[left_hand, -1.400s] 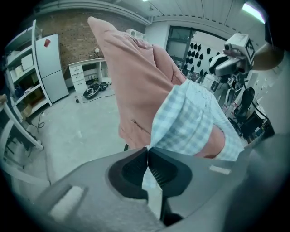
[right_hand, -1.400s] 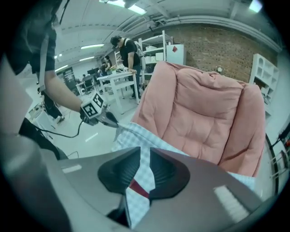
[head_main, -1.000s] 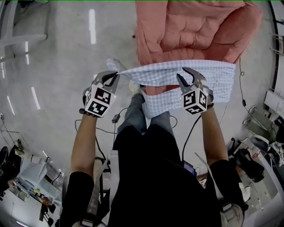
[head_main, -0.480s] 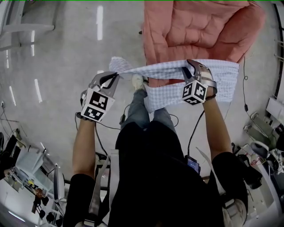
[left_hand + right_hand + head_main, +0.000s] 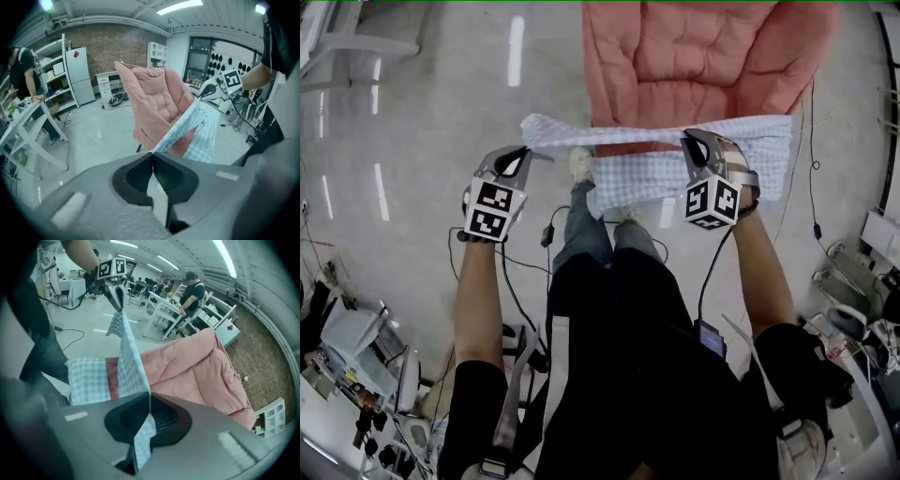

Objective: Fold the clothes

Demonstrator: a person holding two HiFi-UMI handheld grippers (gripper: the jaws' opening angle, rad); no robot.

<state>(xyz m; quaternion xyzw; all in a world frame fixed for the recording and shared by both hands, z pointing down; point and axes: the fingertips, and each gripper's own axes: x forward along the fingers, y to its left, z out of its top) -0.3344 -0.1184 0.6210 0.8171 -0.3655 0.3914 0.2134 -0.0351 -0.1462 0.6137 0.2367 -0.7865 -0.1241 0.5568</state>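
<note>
A blue-and-white checked garment [image 5: 628, 178] hangs stretched in the air between my two grippers, in front of a pink armchair. My left gripper [image 5: 528, 153] is shut on its left corner; in the left gripper view the cloth [image 5: 201, 126] runs from the closed jaws [image 5: 152, 157] towards the right gripper [image 5: 211, 89]. My right gripper [image 5: 689, 141] has just been closing and is now shut on the garment's top edge, with the fabric [image 5: 126, 362] pinched between its jaws [image 5: 149, 397]. A loose part droops to the right of that grip. The left gripper [image 5: 117, 294] shows far off in the right gripper view.
The pink padded armchair [image 5: 703, 56] stands just beyond the garment. Cables [image 5: 548, 234] trail on the grey floor by the person's legs. White tables [image 5: 164, 310] and a person [image 5: 192, 291] are farther off; a fridge [image 5: 77, 75] and shelves line a wall. Equipment clutters the right edge [image 5: 862, 281].
The grippers have drawn apart, the left one shifting leftward, and the garment's top edge is now pulled straighter. The right gripper has rolled and its jaws have shut on the cloth.
</note>
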